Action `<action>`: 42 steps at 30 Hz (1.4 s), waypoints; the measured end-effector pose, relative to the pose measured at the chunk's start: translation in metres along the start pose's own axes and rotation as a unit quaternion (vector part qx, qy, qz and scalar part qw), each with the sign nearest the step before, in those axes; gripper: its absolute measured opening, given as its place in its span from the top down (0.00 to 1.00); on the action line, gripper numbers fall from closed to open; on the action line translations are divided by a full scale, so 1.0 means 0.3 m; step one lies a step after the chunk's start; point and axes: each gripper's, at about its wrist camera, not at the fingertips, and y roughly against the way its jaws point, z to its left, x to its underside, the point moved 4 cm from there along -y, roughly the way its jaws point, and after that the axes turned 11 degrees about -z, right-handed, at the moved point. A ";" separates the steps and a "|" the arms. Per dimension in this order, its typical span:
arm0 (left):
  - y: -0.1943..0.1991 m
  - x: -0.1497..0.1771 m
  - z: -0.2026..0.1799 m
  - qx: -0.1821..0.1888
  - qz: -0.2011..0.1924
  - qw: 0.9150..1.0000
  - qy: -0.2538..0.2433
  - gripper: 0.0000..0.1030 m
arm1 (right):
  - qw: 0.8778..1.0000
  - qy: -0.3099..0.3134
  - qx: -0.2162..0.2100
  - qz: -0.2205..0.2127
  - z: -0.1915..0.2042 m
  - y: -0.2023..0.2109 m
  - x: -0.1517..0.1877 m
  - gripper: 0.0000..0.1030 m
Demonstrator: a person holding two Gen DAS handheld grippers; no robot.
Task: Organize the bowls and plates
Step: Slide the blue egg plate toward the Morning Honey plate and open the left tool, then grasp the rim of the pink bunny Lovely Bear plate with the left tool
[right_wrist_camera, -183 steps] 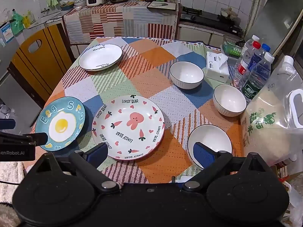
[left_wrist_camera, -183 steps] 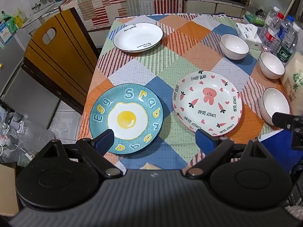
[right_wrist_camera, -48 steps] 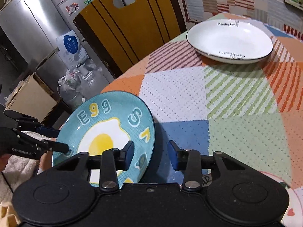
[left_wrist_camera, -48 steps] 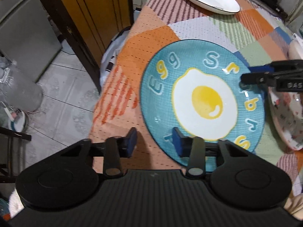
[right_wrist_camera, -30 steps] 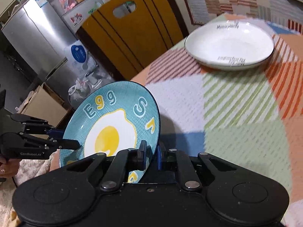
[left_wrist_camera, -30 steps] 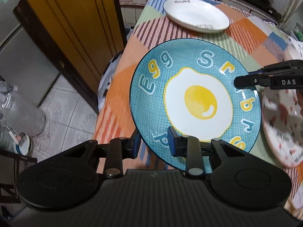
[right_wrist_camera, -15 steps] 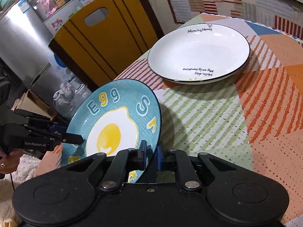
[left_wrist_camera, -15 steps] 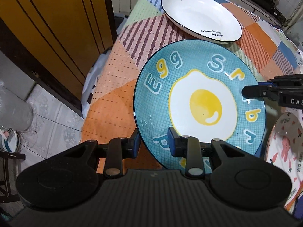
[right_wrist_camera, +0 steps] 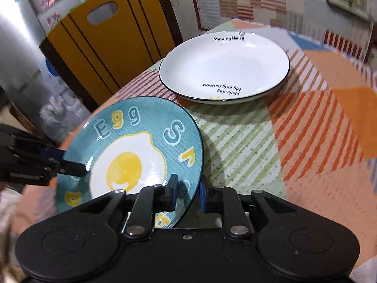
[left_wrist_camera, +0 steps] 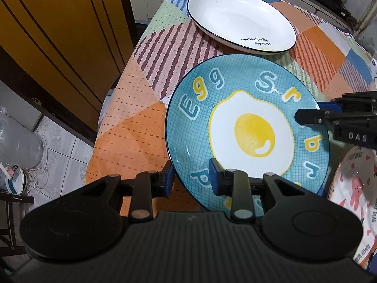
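1. Item in hand: round teal ceramic plate printed with a fried egg and coloured letters (left_wrist_camera: 247, 129), raised and tilted above the patchwork-cloth tabletop (left_wrist_camera: 132, 127), between the two plates that lie on the cloth.
2. Left hand-held gripper (left_wrist_camera: 190, 176): jaws narrow, clamped across the near rim of the teal plate, one blue pad under it and one on its face.
3. Right hand-held gripper (right_wrist_camera: 187, 192): jaws have just been opening; the far rim of the teal plate stands between the pads, with a gap showing on the outer side, so it appears to be letting go.
4. Step, as judged: carrying the teal plate for stacking; support seems to be passing to the left hand-held gripper alone.
5. Likely destination: wide white ceramic plate with a thin black rim and printed words (right_wrist_camera: 223, 68), lying flat further along the tabletop, apart from the teal plate.
6. Next move calls for: a firm single-sided hold, levelling the tilted plate, then lowering it centred onto the white one.
7. Nearby: white plate with pink bear and heart print (left_wrist_camera: 355, 188), partly seen beside the teal plate; yellow wooden chair back with a cut-out handle (right_wrist_camera: 106, 35) at the tabletop's edge.
8. Obstruction: none lies between the two plates; the right hand-held gripper must clear the rim.
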 end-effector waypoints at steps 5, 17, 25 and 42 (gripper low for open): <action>0.030 0.025 0.021 -0.004 -0.017 0.999 0.047 0.52 | 0.999 0.004 0.049 -0.009 0.025 0.036 0.007 0.73; 0.314 0.090 -0.143 0.011 -0.100 0.994 -0.032 0.35 | 0.987 0.025 0.087 -0.135 0.096 0.566 0.149 0.40; 0.390 0.163 -0.327 0.053 -0.111 0.989 -0.079 0.24 | 0.990 0.028 0.095 -0.101 0.010 0.697 0.269 0.35; 0.287 0.346 -0.473 0.082 -0.078 0.989 -0.100 0.20 | 0.993 -0.088 0.071 0.019 -0.150 0.520 0.454 0.35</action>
